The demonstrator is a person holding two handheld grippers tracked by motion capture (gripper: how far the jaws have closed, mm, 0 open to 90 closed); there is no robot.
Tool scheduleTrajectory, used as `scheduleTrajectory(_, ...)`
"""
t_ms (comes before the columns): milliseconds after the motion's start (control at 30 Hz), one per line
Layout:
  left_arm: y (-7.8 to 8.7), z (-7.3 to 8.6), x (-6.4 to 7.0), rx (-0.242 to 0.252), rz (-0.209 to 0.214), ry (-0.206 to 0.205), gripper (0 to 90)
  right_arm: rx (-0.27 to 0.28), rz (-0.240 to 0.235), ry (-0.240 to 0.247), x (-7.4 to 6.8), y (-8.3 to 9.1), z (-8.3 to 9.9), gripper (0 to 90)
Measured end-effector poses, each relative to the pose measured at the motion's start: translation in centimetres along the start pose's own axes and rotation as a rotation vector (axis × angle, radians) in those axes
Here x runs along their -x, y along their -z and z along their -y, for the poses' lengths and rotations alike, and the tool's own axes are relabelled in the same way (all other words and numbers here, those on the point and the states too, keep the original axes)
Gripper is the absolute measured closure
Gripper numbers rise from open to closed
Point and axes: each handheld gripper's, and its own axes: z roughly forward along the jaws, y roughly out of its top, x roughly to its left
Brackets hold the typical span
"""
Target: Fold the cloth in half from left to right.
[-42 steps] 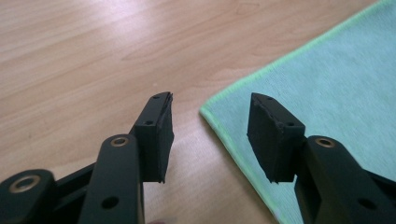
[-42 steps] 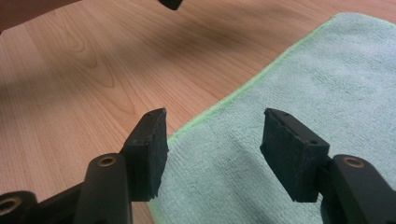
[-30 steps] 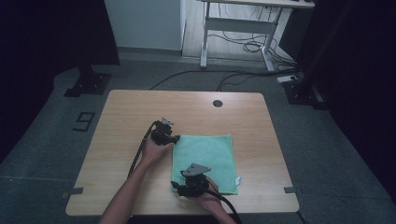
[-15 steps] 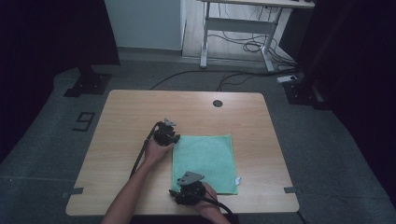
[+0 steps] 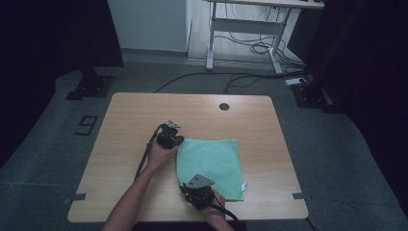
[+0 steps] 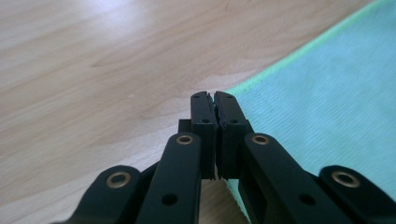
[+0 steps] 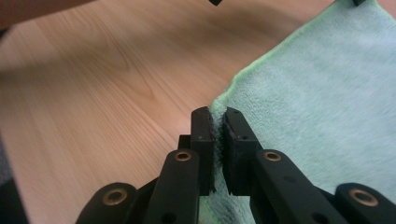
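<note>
The green microfibre cloth (image 5: 210, 166) lies flat on the wooden surface (image 5: 130, 120), right of centre and toward the near edge, and both hands are working its left side. The left tool (image 6: 215, 96) sits at the far-left corner with its jaws pressed together, and from its own camera I can't make out any fabric between the tips, so it may be pinching nothing. If that's so, a lift would leave that corner behind and the cloth would fold crooked. The right tool (image 7: 217, 113) is at the near-left corner, jaws nearly together with the green hem running into the thin gap between them. That looks to me like a shallow bite right on the edge, and a quick pull could slip the hem free. And uneven lifting between the two hands would drag the cloth across the surface instead of raising it.
</note>
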Motion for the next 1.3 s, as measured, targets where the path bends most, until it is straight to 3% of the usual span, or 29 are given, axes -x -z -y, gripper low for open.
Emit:
scheduleTrajectory(167, 2.2, -1.0, 0.2, 0.028, -0.003, -0.004, 87.8, 0.054, -0.002, 0.009, -0.9, 0.8, -1.3, 83.0)
scheduleTrajectory(367, 3.9, -1.0, 0.2, 0.028, -0.017, -0.001, 87.6, 0.06, -0.005, -0.002, -1.4, 0.7, -1.5, 83.0)
scheduleTrajectory(633, 8.0, -2.3, -1.7, 0.064, -0.063, 0.024, 87.6, 0.145, -0.056, -0.001, -3.5, 0.3, -5.0, 83.1)
scheduleTrajectory(733, 8.4, -2.3, -2.1, 0.051, -0.076, 0.027, 87.5, 0.169, -0.066, -0.001, -4.0, 0.3, -5.5, 83.1)
scheduleTrajectory(1067, 10.1, -1.5, -4.0, 0.052, -0.107, 0.064, 87.4, 0.166, -0.098, 0.006, -4.8, -0.8, -6.0, 83.4)
scheduleTrajectory(1167, 10.5, -1.5, -4.1, 0.052, -0.109, 0.059, 87.3, 0.184, -0.108, 0.004, -4.9, -0.6, -6.4, 83.3)
scheduleTrajectory(1300, 9.8, -1.9, -3.7, 0.05, -0.09, 0.063, 87.2, 0.192, -0.107, 0.001, -5.0, -0.4, -6.4, 83.2)
